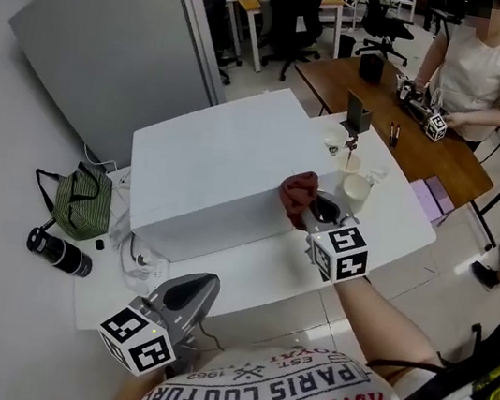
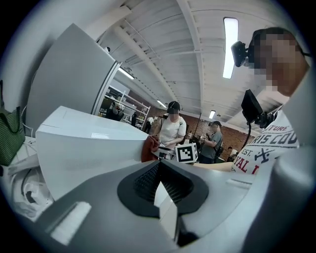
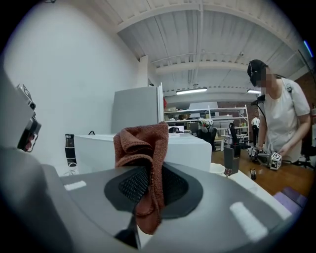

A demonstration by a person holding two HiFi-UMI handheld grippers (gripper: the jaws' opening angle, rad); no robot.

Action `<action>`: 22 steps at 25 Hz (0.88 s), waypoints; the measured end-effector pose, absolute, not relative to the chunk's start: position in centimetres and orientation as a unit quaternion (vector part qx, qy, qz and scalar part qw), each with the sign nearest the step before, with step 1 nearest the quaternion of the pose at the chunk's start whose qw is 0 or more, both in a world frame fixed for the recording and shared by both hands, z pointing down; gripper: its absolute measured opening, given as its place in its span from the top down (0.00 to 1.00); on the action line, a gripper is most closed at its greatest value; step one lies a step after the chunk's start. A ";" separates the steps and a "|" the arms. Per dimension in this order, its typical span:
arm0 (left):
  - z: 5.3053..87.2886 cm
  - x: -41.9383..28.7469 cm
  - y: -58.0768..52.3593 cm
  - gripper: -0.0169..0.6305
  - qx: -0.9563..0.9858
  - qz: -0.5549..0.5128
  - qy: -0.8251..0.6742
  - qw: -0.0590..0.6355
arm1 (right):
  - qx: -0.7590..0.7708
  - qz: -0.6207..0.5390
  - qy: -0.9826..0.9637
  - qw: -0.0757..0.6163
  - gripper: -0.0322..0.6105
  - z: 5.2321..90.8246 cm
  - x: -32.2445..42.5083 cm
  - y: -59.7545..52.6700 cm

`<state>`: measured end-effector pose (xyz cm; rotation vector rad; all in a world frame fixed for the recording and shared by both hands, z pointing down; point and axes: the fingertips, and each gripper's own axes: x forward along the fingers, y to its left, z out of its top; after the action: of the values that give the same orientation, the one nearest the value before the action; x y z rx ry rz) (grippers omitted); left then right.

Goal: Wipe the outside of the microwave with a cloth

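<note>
Cloth (image 1: 299, 193), red-brown and bunched, is clamped between the jaws of the right gripper (image 1: 310, 211). In the right gripper view one fold stands up above the pads and another hangs down below them. The cloth is held at the near right corner of the microwave (image 1: 219, 161), about half way up its side wall. It seems to touch the wall there, but I cannot be fully sure of the contact.

The microwave is a plain white box and it stands on a white table (image 1: 257, 272). Just beside its right side stand some paper cups (image 1: 356, 188) on the same table.

The left gripper (image 1: 201, 283) hangs low, close to the person's body and well apart from the microwave. Its jaws are together at the tips and nothing is between them.

On the floor to the left of the table lie a green bag (image 1: 84, 200) and a black bottle (image 1: 59, 253). Behind the table another person (image 1: 480, 71) stands at a brown desk (image 1: 412, 141).
</note>
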<state>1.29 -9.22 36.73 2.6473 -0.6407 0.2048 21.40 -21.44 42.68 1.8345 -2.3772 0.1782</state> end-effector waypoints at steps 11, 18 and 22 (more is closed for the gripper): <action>36.1 -1.4 -9.4 0.97 0.943 0.056 -0.258 0.205 | 0.517 -0.025 -0.854 0.055 0.87 35.3 16.0 -18.6; 35.5 -6.0 -8.7 0.97 0.934 0.033 -0.293 0.202 | 0.399 -0.012 -0.917 -0.011 0.87 26.4 6.3 -19.7; 35.6 -10.7 -8.0 0.96 0.917 0.017 -0.343 0.201 | 0.307 0.051 -0.950 0.010 0.87 26.3 -1.2 -21.5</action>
<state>-10.68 -8.05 35.56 2.5632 -0.9581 0.0479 -1.20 -21.47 26.32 0.9595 -2.9667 0.1583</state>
